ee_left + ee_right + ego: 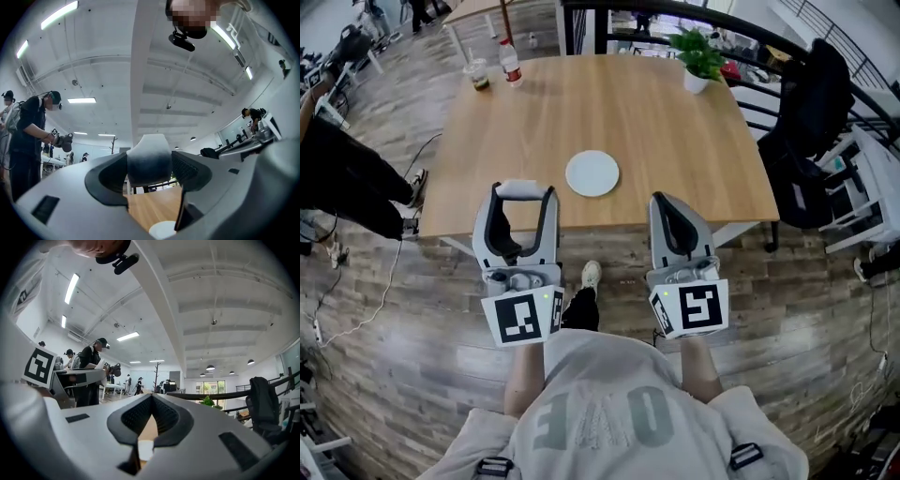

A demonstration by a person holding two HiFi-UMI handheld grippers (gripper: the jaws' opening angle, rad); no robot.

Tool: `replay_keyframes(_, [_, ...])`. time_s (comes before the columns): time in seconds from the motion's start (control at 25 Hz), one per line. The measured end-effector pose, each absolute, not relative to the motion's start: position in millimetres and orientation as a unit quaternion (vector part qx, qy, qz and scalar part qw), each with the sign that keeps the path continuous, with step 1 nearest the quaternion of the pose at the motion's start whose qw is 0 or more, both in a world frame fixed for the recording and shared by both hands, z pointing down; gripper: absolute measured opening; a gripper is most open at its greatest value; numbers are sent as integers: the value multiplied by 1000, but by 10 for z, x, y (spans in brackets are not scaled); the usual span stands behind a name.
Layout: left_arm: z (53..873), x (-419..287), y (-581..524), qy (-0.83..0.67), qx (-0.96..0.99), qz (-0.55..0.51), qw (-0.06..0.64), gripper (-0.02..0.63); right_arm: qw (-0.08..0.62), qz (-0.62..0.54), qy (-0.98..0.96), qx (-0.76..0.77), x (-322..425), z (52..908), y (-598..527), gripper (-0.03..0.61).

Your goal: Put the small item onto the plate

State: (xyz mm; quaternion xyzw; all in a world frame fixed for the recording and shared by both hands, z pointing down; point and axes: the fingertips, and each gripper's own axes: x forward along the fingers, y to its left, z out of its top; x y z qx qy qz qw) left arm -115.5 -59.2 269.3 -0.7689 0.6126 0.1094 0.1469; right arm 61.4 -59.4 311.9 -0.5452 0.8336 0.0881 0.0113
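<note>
A round white plate (592,173) lies on the wooden table (675,141), near its front edge. My left gripper (523,192) is held just off that front edge, left of the plate, with its jaws spread wide and shut on a small white item (522,188). In the left gripper view the item (149,159) is a pale, shaded block clamped between the fingertips, with the plate (163,230) showing below it. My right gripper (667,202) is shut and empty, off the table edge right of the plate. Its jaws meet in the right gripper view (151,399).
At the table's far left stand a plastic bottle (510,62) and a cup (477,75); a potted plant (698,58) stands at the far right. A black chair draped with a jacket (811,122) is right of the table. A person (347,178) stands at left.
</note>
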Motion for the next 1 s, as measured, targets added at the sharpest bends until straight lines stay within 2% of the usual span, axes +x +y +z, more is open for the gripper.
replay_keyframes(0.32, [2220, -1383, -2443, 598, -770, 142, 172, 302, 32, 103, 826, -553, 377, 2700, -2374, 17])
replay_keyframes(0.52, [2337, -1355, -3177, 607, -770, 133, 142, 302, 23, 91, 828, -552, 446, 2724, -2906, 17])
replay_keyframes(1.0, [2324, -763, -3709, 595, -784, 91, 152, 302, 15, 80, 858, -507, 592, 2757, -3680, 17])
